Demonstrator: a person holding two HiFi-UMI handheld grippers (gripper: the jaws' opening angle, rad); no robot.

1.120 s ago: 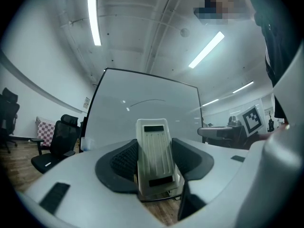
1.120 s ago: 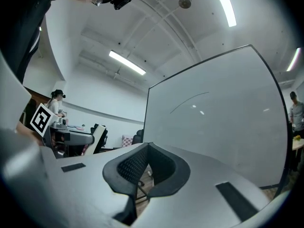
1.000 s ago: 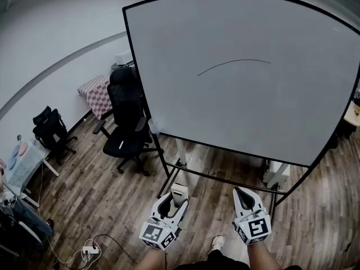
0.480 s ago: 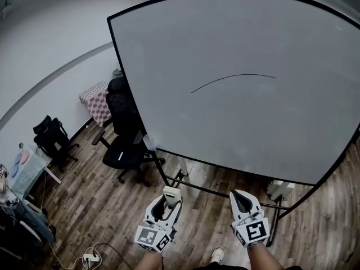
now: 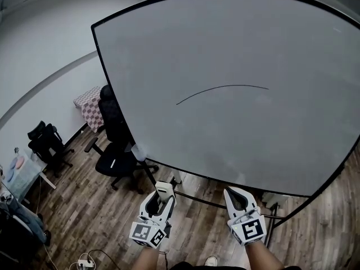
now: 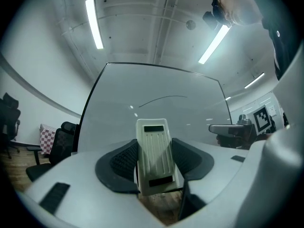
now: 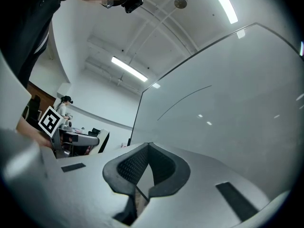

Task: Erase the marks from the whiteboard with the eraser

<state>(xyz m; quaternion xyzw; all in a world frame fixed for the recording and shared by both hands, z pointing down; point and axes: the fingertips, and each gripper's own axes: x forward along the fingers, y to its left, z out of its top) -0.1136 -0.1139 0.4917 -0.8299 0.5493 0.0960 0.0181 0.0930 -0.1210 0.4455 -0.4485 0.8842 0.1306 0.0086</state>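
Note:
A large whiteboard (image 5: 236,55) on a wheeled stand fills the head view, with one thin curved black line (image 5: 222,90) near its middle. The same line (image 6: 164,99) shows in the left gripper view, and as a line (image 7: 185,100) in the right gripper view. My left gripper (image 5: 162,191) is held low before the board's bottom edge, shut on a white ribbed eraser (image 6: 154,156) that sticks up between its pads. The eraser (image 5: 163,190) is well below the mark. My right gripper (image 5: 233,194) hangs beside it, shut with nothing between its jaws.
A black office chair (image 5: 112,145) stands left of the board, beside a table with a checkered cloth (image 5: 87,103). Another dark chair (image 5: 48,142) sits farther left. The board's stand bars (image 5: 202,198) cross the wood floor under the grippers. A power strip (image 5: 85,261) lies bottom left.
The board has grown larger and shifted left in the head view, so I have stepped closer. Both grippers hold the same pose, slightly lower in frame.

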